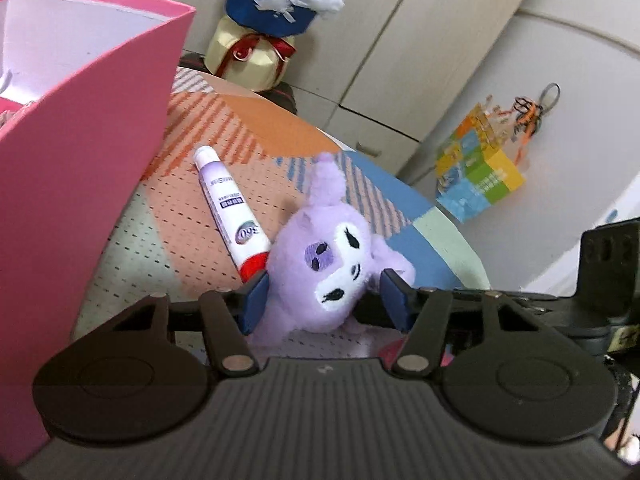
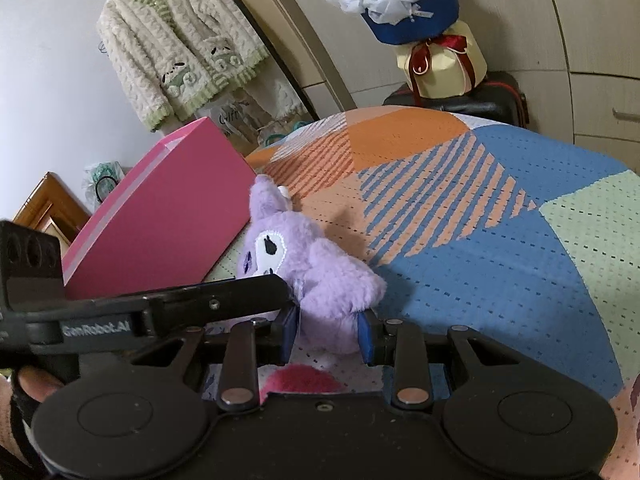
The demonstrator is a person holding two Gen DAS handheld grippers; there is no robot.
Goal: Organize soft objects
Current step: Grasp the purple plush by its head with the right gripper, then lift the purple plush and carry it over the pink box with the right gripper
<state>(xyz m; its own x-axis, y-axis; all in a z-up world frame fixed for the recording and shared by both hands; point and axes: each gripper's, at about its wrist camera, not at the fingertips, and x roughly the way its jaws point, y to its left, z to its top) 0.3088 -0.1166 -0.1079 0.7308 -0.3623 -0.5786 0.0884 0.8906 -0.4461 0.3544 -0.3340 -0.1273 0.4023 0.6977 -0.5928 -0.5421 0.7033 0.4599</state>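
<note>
Purple plush toy (image 1: 320, 256) lies on a patchwork bedspread (image 1: 176, 248) of orange, blue and pale green, caught between two hand-held grippers at once. Seen from the left wrist, the left gripper (image 1: 326, 298) has its blue pads (image 1: 256, 300) spread on either side of the toy's head; whether they press the fur or merely flank it cannot be told. The toy's embroidered white face, upside down in that view, is turned toward the camera, one long ear pointing away.

From the right wrist, the right gripper (image 2: 331, 336) straddles the toy's body (image 2: 320, 280), its fingers (image 2: 291, 332) close against the fur on both sides — a firm clamp or only a light touch, the view does not settle. The left gripper's black arm (image 2: 180, 304) crosses in front of the toy from the side of the pink box.

Just beside the toy, between it and the pink box (image 1: 84, 168), lies a white and lilac tube (image 1: 230, 212) with a red end, that end nearly touching the toy's head. The open box stands next to the toy on the bedspread. Beyond the toy, past the far edge of the bedspread, a wrapped bouquet (image 2: 412, 4) sits on a dark case, and a cream cardigan (image 2: 176, 40) hangs on the wall above the box.
</note>
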